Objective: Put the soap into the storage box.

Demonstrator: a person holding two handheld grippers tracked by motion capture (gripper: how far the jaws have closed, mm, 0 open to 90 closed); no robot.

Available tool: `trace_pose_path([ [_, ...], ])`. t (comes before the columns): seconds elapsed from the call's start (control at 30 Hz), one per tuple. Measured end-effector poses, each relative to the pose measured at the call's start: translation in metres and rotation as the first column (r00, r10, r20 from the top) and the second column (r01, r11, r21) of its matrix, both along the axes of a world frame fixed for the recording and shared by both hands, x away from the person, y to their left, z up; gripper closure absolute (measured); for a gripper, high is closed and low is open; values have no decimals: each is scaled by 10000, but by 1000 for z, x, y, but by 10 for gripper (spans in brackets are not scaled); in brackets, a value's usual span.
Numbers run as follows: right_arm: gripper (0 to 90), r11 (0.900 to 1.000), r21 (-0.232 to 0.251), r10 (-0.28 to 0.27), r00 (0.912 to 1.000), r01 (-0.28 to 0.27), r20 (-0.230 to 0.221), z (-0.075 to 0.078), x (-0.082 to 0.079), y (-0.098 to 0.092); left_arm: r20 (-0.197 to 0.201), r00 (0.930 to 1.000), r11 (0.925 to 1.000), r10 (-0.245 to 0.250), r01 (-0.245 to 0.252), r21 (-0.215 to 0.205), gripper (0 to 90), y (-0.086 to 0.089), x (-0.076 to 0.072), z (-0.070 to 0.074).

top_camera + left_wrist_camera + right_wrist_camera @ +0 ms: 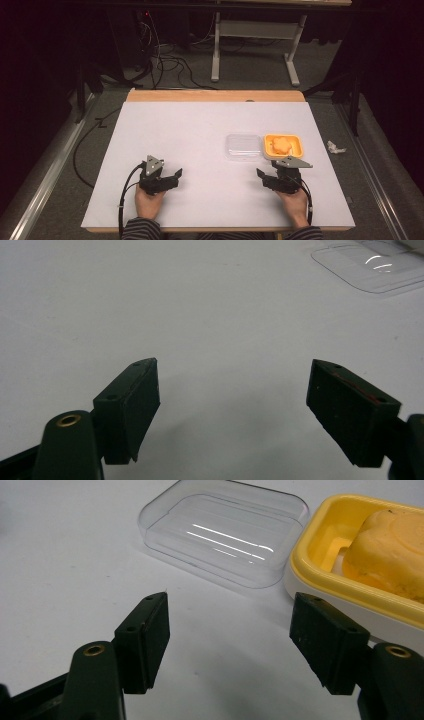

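Note:
A yellow soap dish (pixel 297 146) (pixel 320 540) sits at the right of the white table and holds an orange, flower-shaped soap (pixel 282 145) (pixel 392 550). Its clear plastic lid (pixel 243 146) (pixel 225 530) (pixel 372 265) lies open-side up just left of the dish. My right gripper (pixel 265 176) (pixel 230 630) stands open just in front of the lid and dish, jaws wide apart with nothing between them. My left gripper (pixel 175 175) (pixel 232 400) rests open at the front left over bare table, well away from the lid.
The white table (pixel 200 125) has a wooden strip (pixel 215 95) along its far edge. A crumpled scrap of paper (pixel 335 147) lies on the floor to the right. Cables (pixel 165 60) and a desk frame (pixel 255 45) stand beyond the table.

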State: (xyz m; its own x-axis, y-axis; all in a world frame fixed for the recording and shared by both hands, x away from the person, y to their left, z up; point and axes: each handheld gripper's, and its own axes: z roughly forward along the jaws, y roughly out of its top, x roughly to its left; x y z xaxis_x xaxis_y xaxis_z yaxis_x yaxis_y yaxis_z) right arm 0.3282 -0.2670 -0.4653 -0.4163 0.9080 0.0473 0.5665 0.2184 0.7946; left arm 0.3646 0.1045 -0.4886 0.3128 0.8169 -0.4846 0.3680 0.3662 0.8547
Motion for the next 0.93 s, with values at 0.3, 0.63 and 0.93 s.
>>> trace_pose_path([
  [0.3, 328, 10000, 9, -68, 10000, 68, 13, -9, 3, 3, 3, 10000, 10000, -9, 9, 36, 219, 0, 0, 0],
  [0.63, 328, 9994, -343, 86, 9993, -74, 375, -13, -1, 9, 21, 10000, 10000, 16, -16, 21, 216, 0, 0, 0],
  [0.93, 320, 9985, -537, 117, 9990, -94, 427, -13, -2, 10, 51, 10000, 10000, 24, -25, 37, 212, -1, -1, 0],
])
